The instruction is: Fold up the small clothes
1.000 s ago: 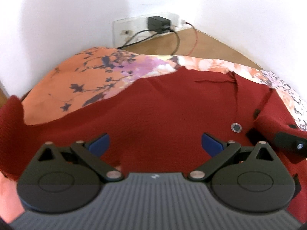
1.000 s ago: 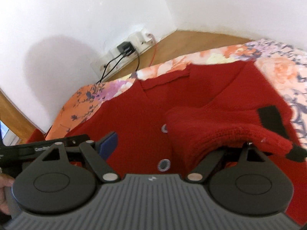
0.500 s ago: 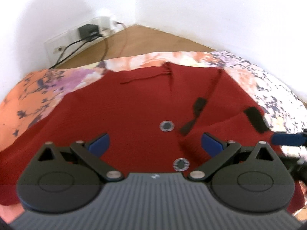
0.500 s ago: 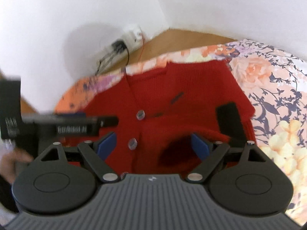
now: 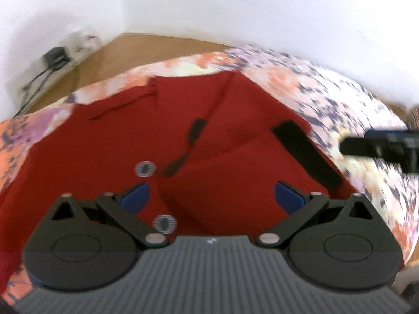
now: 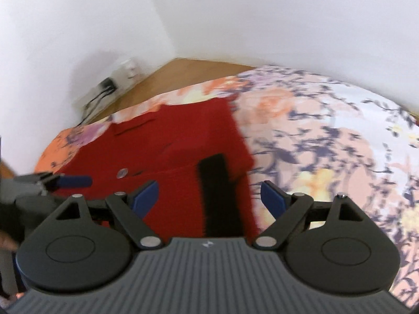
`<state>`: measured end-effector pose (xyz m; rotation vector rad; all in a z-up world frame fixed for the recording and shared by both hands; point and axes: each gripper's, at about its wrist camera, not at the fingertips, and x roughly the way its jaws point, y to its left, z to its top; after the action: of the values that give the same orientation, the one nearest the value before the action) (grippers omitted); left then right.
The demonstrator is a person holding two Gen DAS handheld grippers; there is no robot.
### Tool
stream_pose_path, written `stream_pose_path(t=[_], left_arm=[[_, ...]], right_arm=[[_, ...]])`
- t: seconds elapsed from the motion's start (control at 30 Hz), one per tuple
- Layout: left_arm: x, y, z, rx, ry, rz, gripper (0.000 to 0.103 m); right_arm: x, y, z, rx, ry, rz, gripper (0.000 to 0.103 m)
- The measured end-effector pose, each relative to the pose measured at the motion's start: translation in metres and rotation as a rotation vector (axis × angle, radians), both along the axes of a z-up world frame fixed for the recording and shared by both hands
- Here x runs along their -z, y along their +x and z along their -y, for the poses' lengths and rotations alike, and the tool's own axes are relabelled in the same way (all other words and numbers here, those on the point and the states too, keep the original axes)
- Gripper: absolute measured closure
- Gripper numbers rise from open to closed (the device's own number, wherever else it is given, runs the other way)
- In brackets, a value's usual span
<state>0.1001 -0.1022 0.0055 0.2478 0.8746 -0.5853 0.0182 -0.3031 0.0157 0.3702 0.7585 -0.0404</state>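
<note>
On the floral bedsheet [image 6: 327,136], a red knitted cardigan [image 5: 235,172] lies spread front-up, with its right sleeve laid across the body so the black cuff [image 6: 220,191] sits near the garment's right edge; that looks like the 1st fold, made to narrow the piece. Both tools hang over it with nothing in them. The left gripper [image 5: 212,196] has its blue pads spread wide above the button line, where 2 silver buttons [image 5: 144,168] show, and grasps no cloth. The right gripper [image 6: 209,196] is likewise spread wide, its pads to either side of the cuff but, as far as the blurred view tells, not pressing it. I judge both are positioned to pick the next fold, probably the other sleeve or the hem. Beyond the bed, a wooden floor [image 6: 188,73] runs to a white corner, where a wall socket [image 6: 107,86] carries a black plug with trailing cables, well apart from the work. Nothing lies on the cardigan to block a fold.
</note>
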Motion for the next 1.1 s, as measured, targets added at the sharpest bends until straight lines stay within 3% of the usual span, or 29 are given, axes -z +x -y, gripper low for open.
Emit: stream_pose_path(t=[0.37, 0.47, 0.6, 0.67, 0.77, 0.83, 0.93, 1.1], left_arm=[[0.038, -0.038, 0.068, 0.229, 0.178, 0.101, 0.0], [0.046, -0.049, 0.076, 0.266, 0.238, 0.153, 0.0], [0.049, -0.054, 0.081, 0.281, 0.253, 0.202, 0.005], [0.049, -0.051, 0.08, 0.261, 0.23, 0.188, 0.011], [0.042, -0.048, 0.074, 0.225, 0.183, 0.179, 0.034], [0.036, -0.046, 0.07, 0.2, 0.152, 0.178, 0.059], [0.028, -0.037, 0.059, 0.184, 0.053, 0.128, 0.084], [0.008, -0.028, 0.036, 0.115, -0.074, 0.119, 0.089]], right_arm=[[0.014, -0.007, 0.037, 0.05, 0.015, -0.004, 0.013], [0.017, -0.006, 0.04, 0.049, 0.022, -0.004, 0.013], [0.022, -0.005, 0.044, 0.051, 0.037, -0.007, 0.013], [0.024, -0.005, 0.046, 0.053, 0.044, -0.007, 0.013], [0.025, -0.006, 0.048, 0.053, 0.054, -0.006, 0.013], [0.026, -0.006, 0.05, 0.052, 0.058, -0.005, 0.013], [0.027, -0.006, 0.051, 0.051, 0.066, -0.001, 0.013], [0.028, -0.004, 0.048, 0.043, 0.075, 0.002, 0.013]])
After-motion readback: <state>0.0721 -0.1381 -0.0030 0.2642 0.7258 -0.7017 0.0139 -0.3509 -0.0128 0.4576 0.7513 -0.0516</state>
